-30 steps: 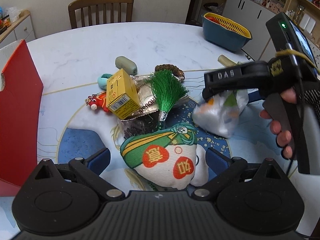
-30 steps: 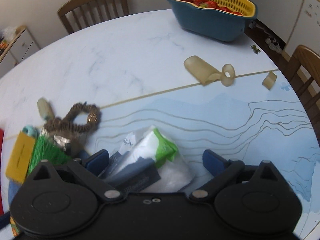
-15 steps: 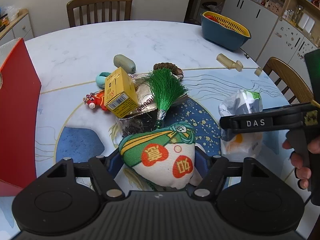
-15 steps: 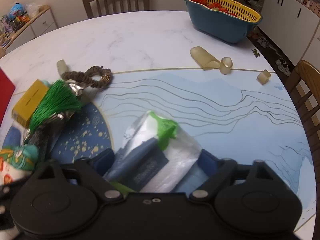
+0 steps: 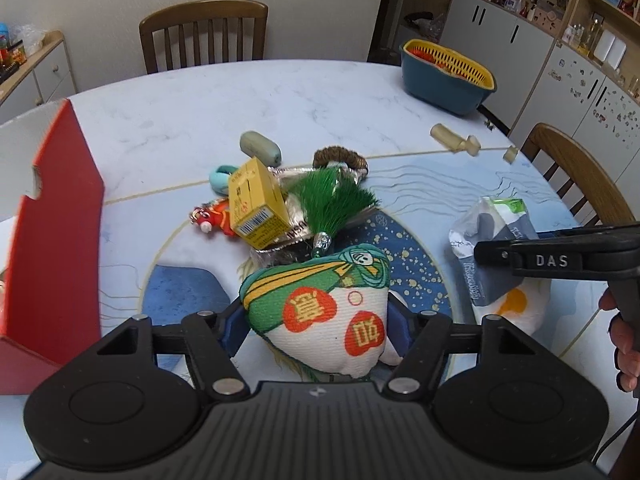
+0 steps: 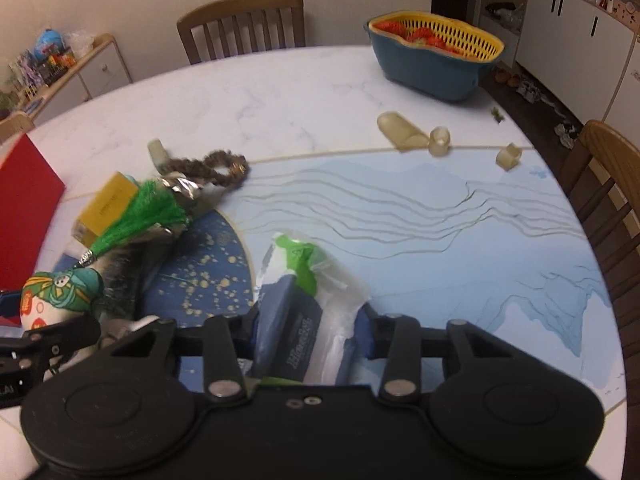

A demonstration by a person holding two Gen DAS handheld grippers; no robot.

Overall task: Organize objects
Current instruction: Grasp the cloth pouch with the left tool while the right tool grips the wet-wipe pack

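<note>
I am working with two grippers. My left gripper is closing its jaws on one stuffed cloth pouch, coarse-woven, white with green and two orange patches; the blue pads are pressing both its sides. My right gripper is closing on one crinkly plastic packet, clear and white with a green top and a dark blue label, squeezed between the pads, near the table's right side.

Ahead of the pouch, one pile is lying: one yellow carton, one silky green tassel, one brown beaded loop, one red figurine, one teal ring, one grey-green oval.

A red box wall is standing at the left. Three beige tube pieces are scattered toward one blue-and-yellow basket of strawberries.
</note>
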